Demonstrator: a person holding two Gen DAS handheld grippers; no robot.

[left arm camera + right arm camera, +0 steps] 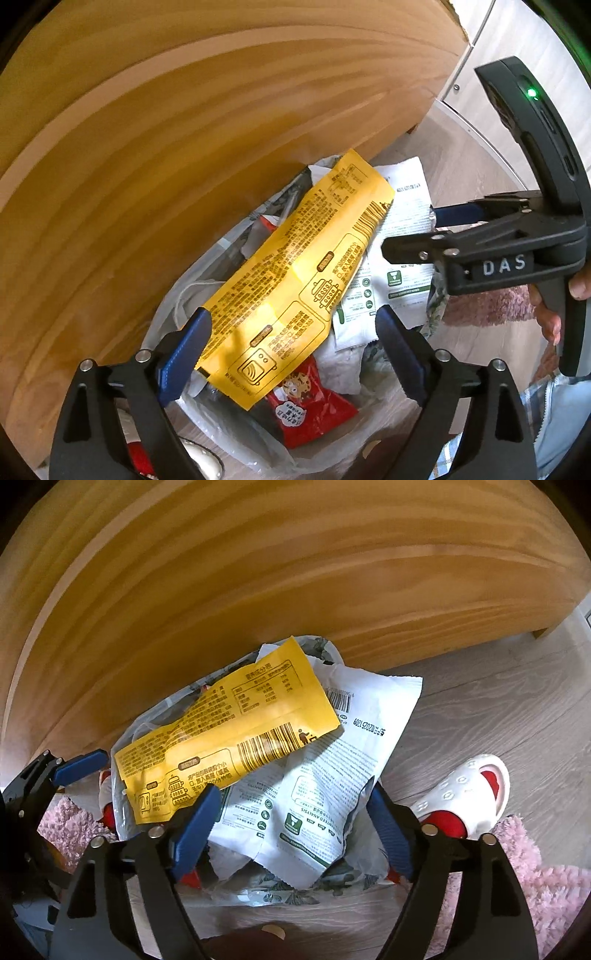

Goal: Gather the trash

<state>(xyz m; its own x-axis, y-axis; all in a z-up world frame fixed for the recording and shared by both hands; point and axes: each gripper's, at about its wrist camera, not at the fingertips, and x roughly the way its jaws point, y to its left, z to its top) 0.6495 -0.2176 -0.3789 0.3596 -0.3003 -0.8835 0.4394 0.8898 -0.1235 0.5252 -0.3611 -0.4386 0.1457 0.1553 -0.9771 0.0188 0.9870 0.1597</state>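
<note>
A bin lined with a clear plastic bag (pixel 236 439) stands on the floor against a wooden panel, full of wrappers. A yellow printed wrapper (pixel 295 277) lies on top, also in the right wrist view (pixel 221 727). A white and green packet (pixel 332 775) lies beside it, also in the left wrist view (pixel 402 236). A red snack wrapper (pixel 310 406) lies underneath. My left gripper (pixel 295 347) is open above the yellow wrapper, empty. My right gripper (pixel 291 827) is open above the white packet, empty; it also shows in the left wrist view (pixel 424 229).
The wooden furniture side (pixel 258 572) rises right behind the bin. A white slipper with a red sock (pixel 465 797) stands on the grey wood floor (pixel 498 709) to the right. Pink fluffy rug (pixel 535 886) lies at the lower right and left.
</note>
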